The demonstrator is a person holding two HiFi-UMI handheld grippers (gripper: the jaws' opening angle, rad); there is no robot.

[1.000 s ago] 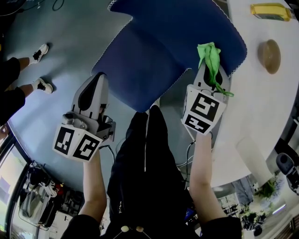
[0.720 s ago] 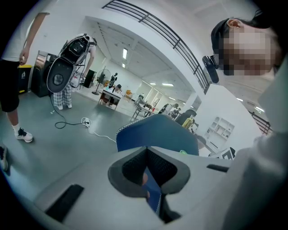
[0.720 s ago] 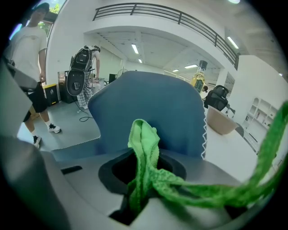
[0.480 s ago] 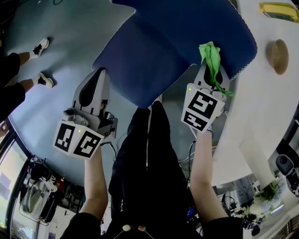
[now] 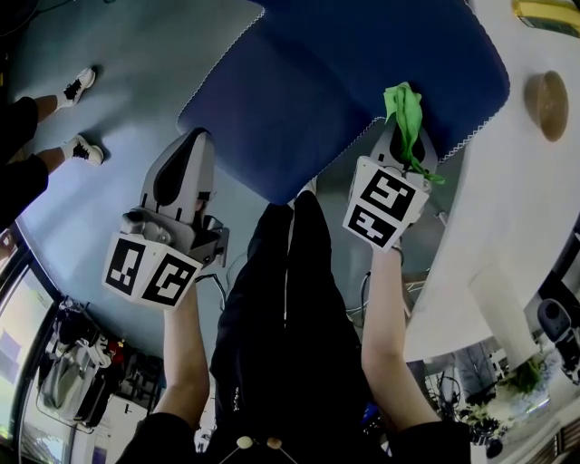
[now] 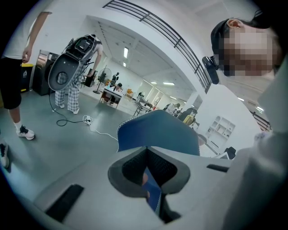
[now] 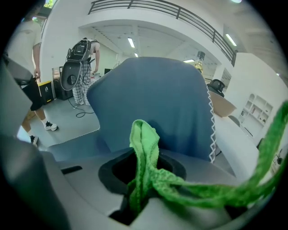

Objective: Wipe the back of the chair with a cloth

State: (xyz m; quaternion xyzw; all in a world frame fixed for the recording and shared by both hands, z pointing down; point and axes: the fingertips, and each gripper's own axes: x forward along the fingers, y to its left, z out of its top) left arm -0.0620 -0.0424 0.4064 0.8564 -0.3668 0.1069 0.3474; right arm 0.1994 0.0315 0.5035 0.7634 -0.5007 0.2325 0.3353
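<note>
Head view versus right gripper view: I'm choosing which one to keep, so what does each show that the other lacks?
Only the head view shows the left hand-held gripper, shut, and the holder's forearms. Only the right gripper view shows a standing person wearing a backpack and a balcony railing. Both show the green cloth clamped in the right hand-held gripper, near the blue chair back.

In the upper right of the frame, the right hand-held gripper (image 5: 400,149) is closed on a green cloth (image 5: 406,111). The cloth stands up from the jaws, over the lower right edge of the blue chair back (image 5: 344,82). The left hand-held gripper (image 5: 188,147), left of centre, has its jaw tips together, just below the chair's lower left corner. A white desk (image 5: 507,208) fills the right side.
</note>
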